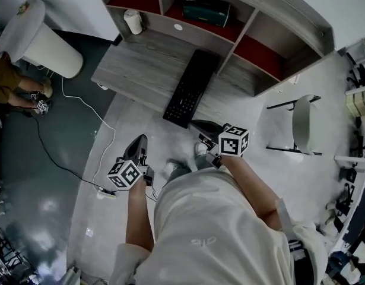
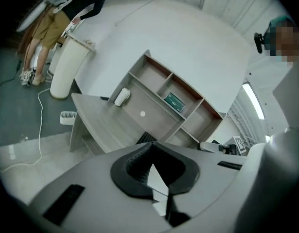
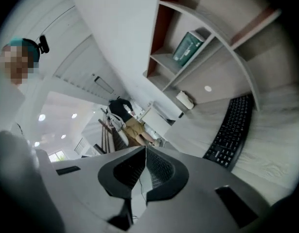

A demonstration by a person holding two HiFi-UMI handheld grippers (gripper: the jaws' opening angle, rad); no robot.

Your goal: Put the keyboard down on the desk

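My left gripper (image 1: 138,145) and right gripper (image 1: 203,127) point nearly level, both closed and empty. The keyboard (image 1: 190,88) lies on the desk (image 1: 135,67) at twelve o'clock.

I see a flat black plastic keyboard (image 1: 191,89) and a pale grey wood-grain desk (image 1: 140,67). The wooden shelf unit (image 1: 200,33) has red floors; its rectangular box (image 1: 206,9) looks dark green, I think.

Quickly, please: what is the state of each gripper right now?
Left gripper: closed, holding nothing.
Right gripper: closed, holding nothing.
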